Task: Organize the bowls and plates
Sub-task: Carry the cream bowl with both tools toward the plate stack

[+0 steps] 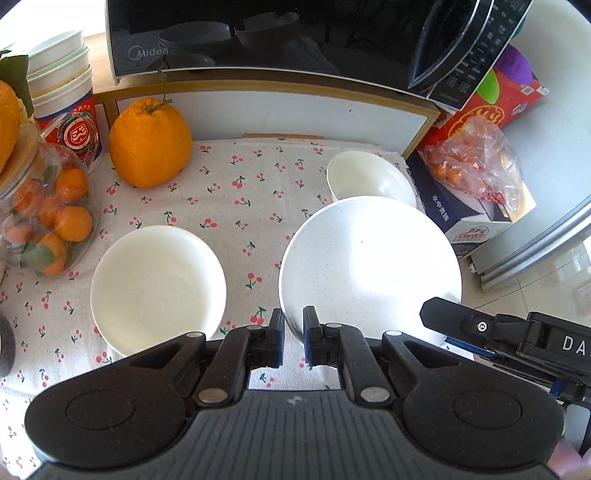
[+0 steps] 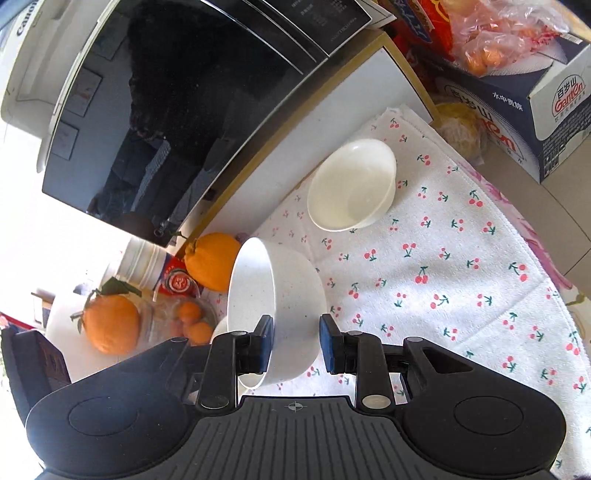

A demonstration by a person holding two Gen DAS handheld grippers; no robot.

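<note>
Pinched at its rim by the left tongs (image 1: 293,332) and the right tongs (image 2: 295,339), the speckled bowl (image 1: 369,266) is held tilted above the cloth (image 1: 240,184) — it could be wrenched loose and dropped if the hands are moved unevenly.

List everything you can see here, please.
Big bowl: one, speckled white, tilted, above the cloth.
Shallow bowl: one, white, on the cloth, left.
Small bowl: one, white, on the cloth, back.
Large oranges: two, orange, left side.
Small oranges: several, orange, in a clear jar.
Microwave: one, black, behind.
Cloth: one, white with cherries, under the bowls.
Left gripper: one, black, clamped on the big bowl's rim.
Right gripper: one, black, at the big bowl; grip unclear.
</note>
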